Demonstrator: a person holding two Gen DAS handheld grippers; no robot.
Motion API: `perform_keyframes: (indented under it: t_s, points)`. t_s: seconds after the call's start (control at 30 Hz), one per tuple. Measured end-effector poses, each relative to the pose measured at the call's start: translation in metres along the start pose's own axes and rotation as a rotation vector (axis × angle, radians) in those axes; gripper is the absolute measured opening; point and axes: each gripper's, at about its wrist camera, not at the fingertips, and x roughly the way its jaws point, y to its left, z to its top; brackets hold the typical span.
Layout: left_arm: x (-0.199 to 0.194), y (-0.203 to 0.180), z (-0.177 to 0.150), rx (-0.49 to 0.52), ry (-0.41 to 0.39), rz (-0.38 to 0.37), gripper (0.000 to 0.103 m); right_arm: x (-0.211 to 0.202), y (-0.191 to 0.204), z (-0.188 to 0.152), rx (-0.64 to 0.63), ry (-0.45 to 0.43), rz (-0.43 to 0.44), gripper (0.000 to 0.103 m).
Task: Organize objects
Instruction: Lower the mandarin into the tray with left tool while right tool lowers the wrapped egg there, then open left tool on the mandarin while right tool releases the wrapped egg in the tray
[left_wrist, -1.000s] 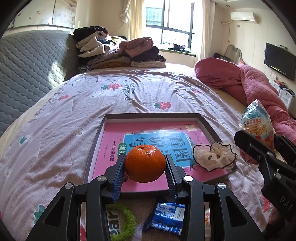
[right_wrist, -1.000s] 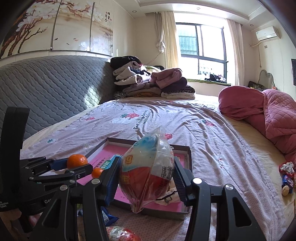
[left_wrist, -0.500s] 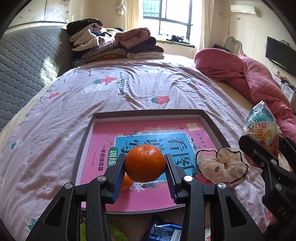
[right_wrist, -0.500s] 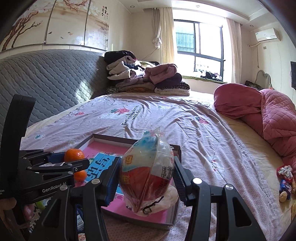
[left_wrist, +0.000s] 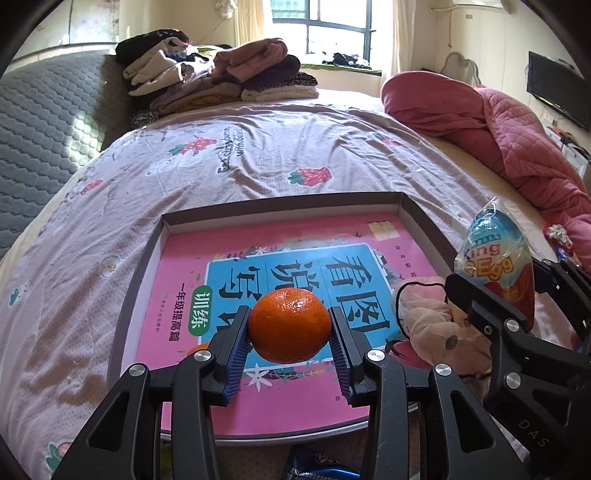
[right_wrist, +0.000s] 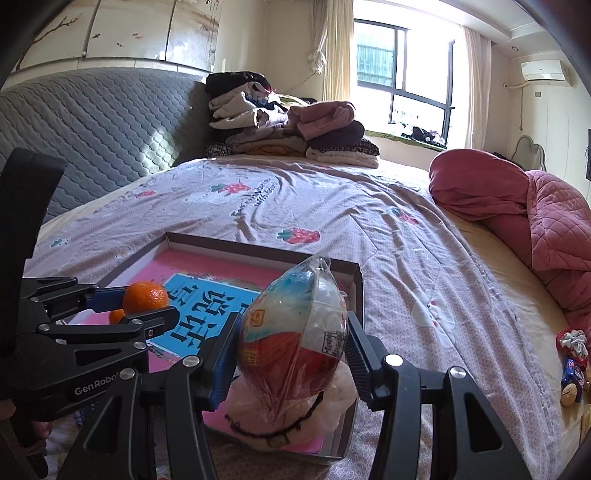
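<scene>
My left gripper (left_wrist: 290, 332) is shut on an orange tangerine (left_wrist: 290, 325) and holds it above the near part of a shallow box (left_wrist: 280, 205) lined with a pink and blue book cover. A second small tangerine (left_wrist: 199, 348) lies in the box under my left finger. My right gripper (right_wrist: 291, 354) is shut on a King Egg packet (right_wrist: 295, 332), over the box's near right corner. The packet also shows in the left wrist view (left_wrist: 496, 254). A cream scrunchie (left_wrist: 432, 317) lies in the box's right side.
The box sits on a bed with a strawberry-print sheet (left_wrist: 258, 147). Folded clothes (left_wrist: 218, 74) are stacked at the headboard end. A red quilt (left_wrist: 498, 122) lies on the right. A blue snack packet (left_wrist: 317, 465) lies near the box's front edge. Small wrapped items (right_wrist: 572, 362) lie far right.
Both grippers have moved forward over the box with their loads. The green ring and most of the blue packet have slipped out of the left wrist view.
</scene>
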Motion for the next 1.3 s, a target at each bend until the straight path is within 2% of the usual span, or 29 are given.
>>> perform_keyframes:
  t_s: [0.73,1.3]
  points:
    - [0.024,-0.009,-0.008,0.058,0.091,-0.018,0.042,0.032,0.003,-0.019,-0.031,0.11,-0.004,0.053]
    - [0.029,-0.006,-0.005,0.053,0.106,-0.005,0.043,0.025,0.002,-0.016,-0.018,0.094,-0.009,0.053]
